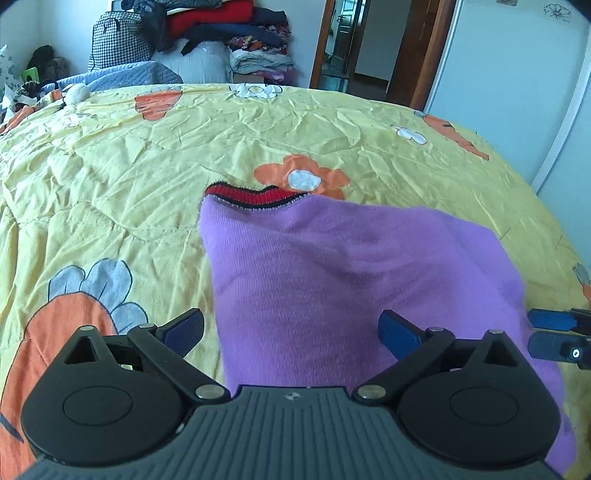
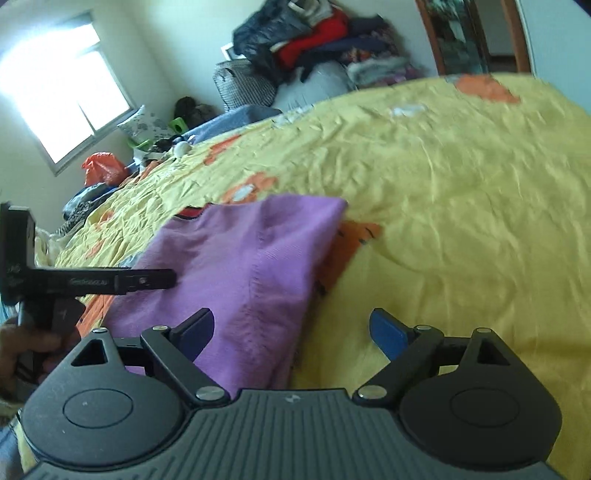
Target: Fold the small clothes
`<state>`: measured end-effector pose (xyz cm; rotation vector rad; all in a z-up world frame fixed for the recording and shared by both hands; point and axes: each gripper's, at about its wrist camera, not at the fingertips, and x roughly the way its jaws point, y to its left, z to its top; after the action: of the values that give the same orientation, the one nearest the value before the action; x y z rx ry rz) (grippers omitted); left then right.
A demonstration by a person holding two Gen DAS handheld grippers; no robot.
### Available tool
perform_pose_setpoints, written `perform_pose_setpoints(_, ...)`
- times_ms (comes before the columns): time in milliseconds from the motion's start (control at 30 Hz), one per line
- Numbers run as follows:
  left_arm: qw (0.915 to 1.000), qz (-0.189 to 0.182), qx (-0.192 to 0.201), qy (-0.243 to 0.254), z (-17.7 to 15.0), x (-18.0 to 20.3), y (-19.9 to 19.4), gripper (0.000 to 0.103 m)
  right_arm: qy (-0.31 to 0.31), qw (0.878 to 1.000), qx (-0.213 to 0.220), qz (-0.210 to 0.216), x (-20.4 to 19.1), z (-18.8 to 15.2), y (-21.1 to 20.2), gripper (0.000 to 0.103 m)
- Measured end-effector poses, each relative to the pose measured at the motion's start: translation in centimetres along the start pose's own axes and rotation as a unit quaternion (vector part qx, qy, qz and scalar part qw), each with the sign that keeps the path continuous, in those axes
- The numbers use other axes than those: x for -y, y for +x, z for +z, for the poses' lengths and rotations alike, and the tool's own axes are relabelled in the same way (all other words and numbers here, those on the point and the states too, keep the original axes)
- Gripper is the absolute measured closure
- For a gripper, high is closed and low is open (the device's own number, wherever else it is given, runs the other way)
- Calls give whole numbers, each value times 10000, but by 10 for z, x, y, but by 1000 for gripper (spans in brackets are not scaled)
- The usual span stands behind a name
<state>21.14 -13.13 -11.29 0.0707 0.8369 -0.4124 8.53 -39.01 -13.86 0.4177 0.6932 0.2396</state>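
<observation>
purple knitted garment (image 1: 332,266) with a red-and-black collar lying folded on the yellow flowered bedspread (image 1: 110,184), with the left gripper (image 1: 291,330) and right gripper (image 2: 291,330) both spread wide at its near edge, holding nothing, clothes pile (image 1: 229,33) behind.

Small purple knit garment (image 1: 332,266) (red-and-black ribbed trim at its far edge), folded, flat on the bedspread.

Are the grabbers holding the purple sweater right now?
No. Both the left gripper and right gripper are open, holding nothing. The purple knitted sweater lies loose on the yellow flowered bedspread.
</observation>
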Motion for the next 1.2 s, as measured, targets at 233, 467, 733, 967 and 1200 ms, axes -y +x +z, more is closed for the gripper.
perform_pose_setpoints(233,9872,-1258,-443,-870,-11,-27,-4,1,354,9975,-47,607,0,0,14,7)
perform_pose_setpoints(467,9595,-2058,-835,-1735,-18,-61,4,69,183,9953,-275,905,-26,0,33,7)
perform_pose_setpoints(733,9918,-1160,-514,-159,-4,-19,-32,77,-29,9983,-134,566,-66,-7,23,75)
perform_pose_setpoints(967,9912,-1223,-507,-65,20,-36,-75,78,3,9953,161,951,-116,4,-1,75)
perform_pose_setpoints(1200,9884,-1059,-954,-527,4,-89,-68,66,-155,9988,-54,458,-127,-7,17,19)
